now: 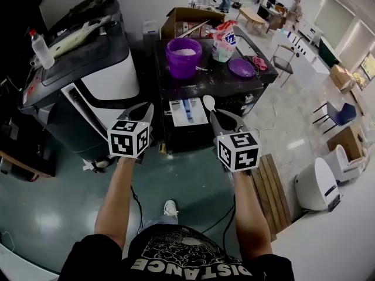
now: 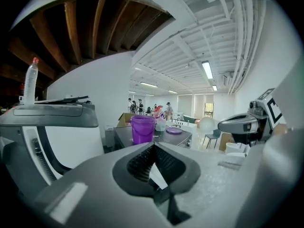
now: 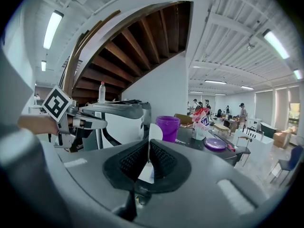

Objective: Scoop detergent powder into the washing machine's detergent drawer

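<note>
A black washing machine stands ahead of me, its white detergent drawer pulled out at the front. On its top sit a purple bucket holding white powder, a purple lid and a detergent bag. My right gripper is shut on the handle of a white spoon, just right of the drawer; the spoon's bowl rises above the closed jaws of the right gripper. My left gripper hangs left of the drawer, shut with nothing in it.
A grey and white machine with a plastic bottle on it stands close on the left. A cardboard box is behind the bucket. Wooden planks and a white round unit lie on the floor at right.
</note>
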### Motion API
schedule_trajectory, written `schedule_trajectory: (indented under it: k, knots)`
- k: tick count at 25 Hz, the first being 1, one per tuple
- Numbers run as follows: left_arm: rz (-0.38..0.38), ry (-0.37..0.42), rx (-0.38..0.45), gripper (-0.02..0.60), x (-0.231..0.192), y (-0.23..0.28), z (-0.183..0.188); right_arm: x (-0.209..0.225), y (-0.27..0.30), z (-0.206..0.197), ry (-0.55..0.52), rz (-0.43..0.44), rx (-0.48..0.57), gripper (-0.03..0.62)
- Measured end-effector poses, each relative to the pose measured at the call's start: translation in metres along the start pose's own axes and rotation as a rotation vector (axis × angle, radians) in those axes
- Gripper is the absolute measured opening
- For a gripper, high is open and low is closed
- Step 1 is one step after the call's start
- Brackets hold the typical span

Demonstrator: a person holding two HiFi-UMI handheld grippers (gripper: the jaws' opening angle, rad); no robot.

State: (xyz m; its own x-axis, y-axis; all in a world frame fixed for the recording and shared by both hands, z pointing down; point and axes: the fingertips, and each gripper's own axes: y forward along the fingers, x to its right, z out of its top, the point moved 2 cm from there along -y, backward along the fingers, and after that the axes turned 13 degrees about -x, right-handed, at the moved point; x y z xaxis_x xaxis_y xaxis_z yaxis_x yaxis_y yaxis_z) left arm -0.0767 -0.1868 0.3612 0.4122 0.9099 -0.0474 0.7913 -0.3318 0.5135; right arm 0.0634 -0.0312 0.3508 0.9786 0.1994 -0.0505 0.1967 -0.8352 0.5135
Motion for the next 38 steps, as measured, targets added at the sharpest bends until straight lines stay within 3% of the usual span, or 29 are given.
schedule_trajectory:
  k: [7,20,30,38]
  knots:
    - [-0.030,-0.017,0.003,0.000,-0.037,0.027,0.017,-0.001,0.038,0.030,-0.010,-0.012,-0.016,0.037]
    - [-0.063,0.037,0.030,0.000,-0.061,0.075,0.042,0.020,0.088,0.062,-0.043,-0.027,0.019,0.037]
    - [-0.024,0.050,0.018,0.000,-0.082,0.124,0.064,0.057,0.150,0.110,-0.170,0.031,0.005,0.037]
    - [0.026,0.013,-0.006,0.000,-0.099,0.176,0.094,0.101,0.217,0.147,-0.305,0.100,-0.077,0.037]
